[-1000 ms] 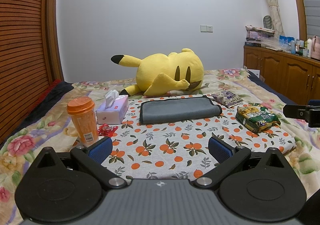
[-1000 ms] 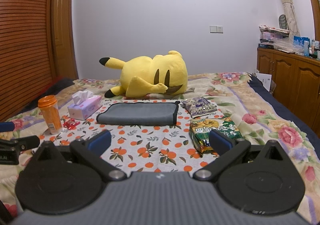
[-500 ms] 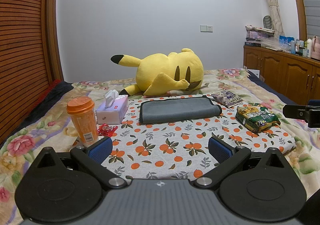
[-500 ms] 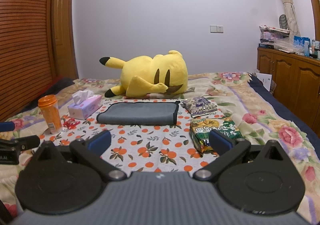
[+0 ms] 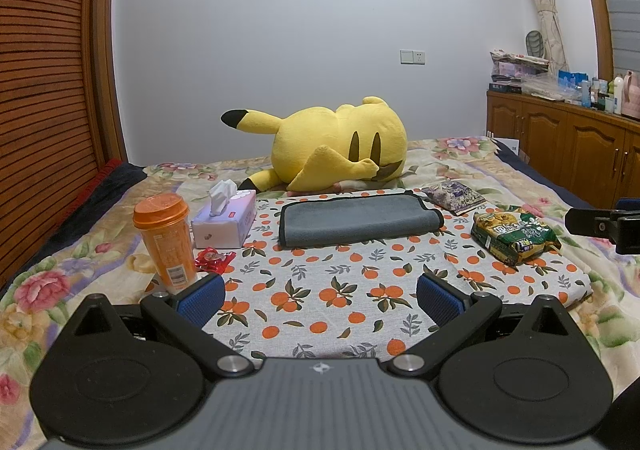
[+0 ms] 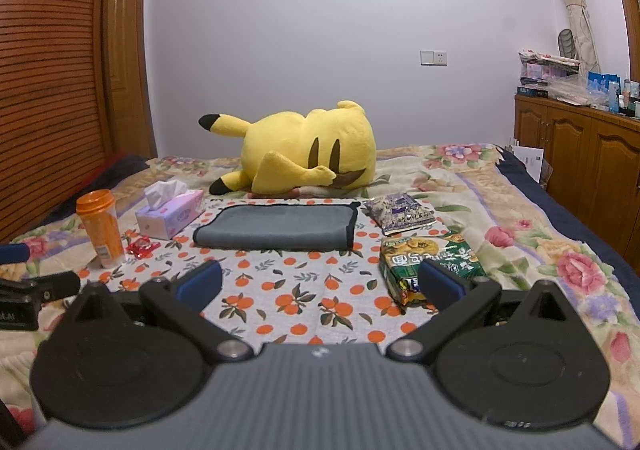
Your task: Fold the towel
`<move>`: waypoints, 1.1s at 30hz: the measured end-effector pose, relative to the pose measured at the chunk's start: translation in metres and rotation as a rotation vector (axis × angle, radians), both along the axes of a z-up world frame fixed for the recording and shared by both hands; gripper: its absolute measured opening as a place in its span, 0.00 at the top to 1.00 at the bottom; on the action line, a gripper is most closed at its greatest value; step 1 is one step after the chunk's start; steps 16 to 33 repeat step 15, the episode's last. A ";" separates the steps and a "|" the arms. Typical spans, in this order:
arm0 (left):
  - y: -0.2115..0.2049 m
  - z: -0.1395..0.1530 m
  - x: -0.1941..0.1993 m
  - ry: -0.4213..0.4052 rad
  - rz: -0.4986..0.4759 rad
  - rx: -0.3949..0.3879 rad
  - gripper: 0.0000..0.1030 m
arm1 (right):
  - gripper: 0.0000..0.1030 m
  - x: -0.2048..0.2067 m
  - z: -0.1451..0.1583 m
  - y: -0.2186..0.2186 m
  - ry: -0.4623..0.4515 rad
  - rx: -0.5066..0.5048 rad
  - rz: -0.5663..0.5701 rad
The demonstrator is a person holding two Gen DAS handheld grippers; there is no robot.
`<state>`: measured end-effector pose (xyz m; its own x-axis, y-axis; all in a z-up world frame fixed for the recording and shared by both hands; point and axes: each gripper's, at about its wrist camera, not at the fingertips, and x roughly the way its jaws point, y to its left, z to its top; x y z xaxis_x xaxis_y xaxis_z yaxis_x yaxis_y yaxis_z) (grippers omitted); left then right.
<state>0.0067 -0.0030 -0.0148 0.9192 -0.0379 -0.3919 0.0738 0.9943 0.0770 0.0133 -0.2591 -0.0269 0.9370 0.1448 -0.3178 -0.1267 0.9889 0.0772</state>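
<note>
Left gripper (image 5: pixel 318 296) and right gripper (image 6: pixel 320 284) jaws both wide open, empty, low over orange-print cloth (image 5: pixel 340 290). Grey towel (image 5: pixel 358 219) lies folded flat on the cloth beyond them, tissue box (image 5: pixel 226 223) left of it, yellow plush (image 5: pixel 340 145) behind.

Left gripper (image 5: pixel 318 296): held level, blue-padded fingers (image 5: pixel 202 296) spread wide, nothing between them. Right gripper (image 6: pixel 320 282): same pose, fingers (image 6: pixel 440 284) wide apart and empty. Side by side, well apart, each one's finger showing at the edge of the other's view.
</note>
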 end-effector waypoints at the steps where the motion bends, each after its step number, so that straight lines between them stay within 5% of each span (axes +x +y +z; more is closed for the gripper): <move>1: 0.000 0.000 0.000 0.000 0.000 0.000 0.00 | 0.00 0.000 0.000 0.000 0.000 0.001 0.000; 33: 0.001 -0.001 0.000 0.003 -0.001 0.001 0.00 | 0.00 0.000 0.000 0.000 0.000 0.001 0.000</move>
